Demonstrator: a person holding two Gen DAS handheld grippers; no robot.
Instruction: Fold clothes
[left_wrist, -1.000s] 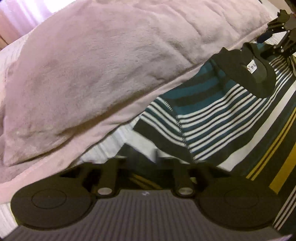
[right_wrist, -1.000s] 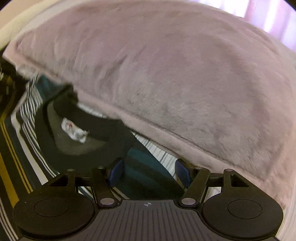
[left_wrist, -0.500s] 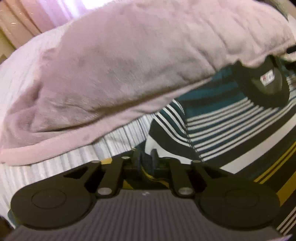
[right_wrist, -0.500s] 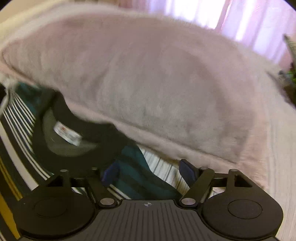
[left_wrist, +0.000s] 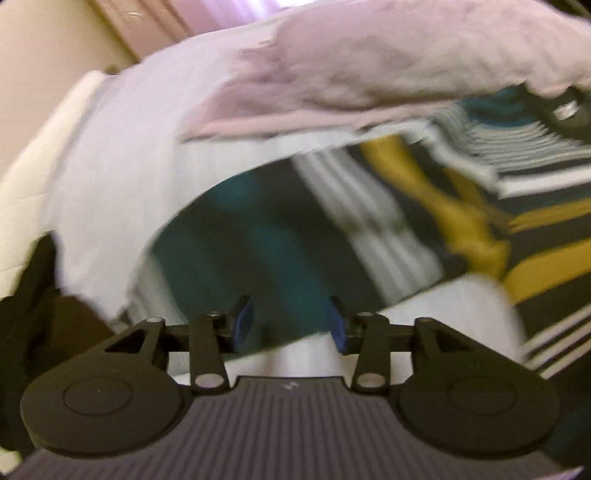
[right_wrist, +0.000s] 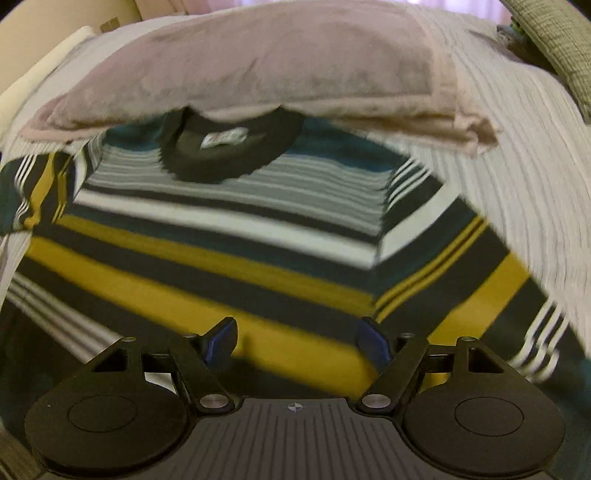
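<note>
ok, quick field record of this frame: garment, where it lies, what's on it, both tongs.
garment: striped knit sweater in teal, white, black and mustard, spread flat, front up
collar: black round neckline with white label, partly under the pillow edge
surface: pale ribbed bedspread
overlap: plush mauve pillow lies over the sweater's top edge
left tongs: open, empty, above blurred teal fabric
right tongs: open, empty, over the mustard stripe
image quality: left wrist view heavily motion-blurred

Striped shirt (right_wrist: 236, 236): teal, white, black, mustard bands; black collar (right_wrist: 229, 162). Pillow (right_wrist: 258, 70) dusty pink. Bedspread (right_wrist: 528, 155) pale, ribbed. Fingers (right_wrist: 373, 341) blue.
</note>
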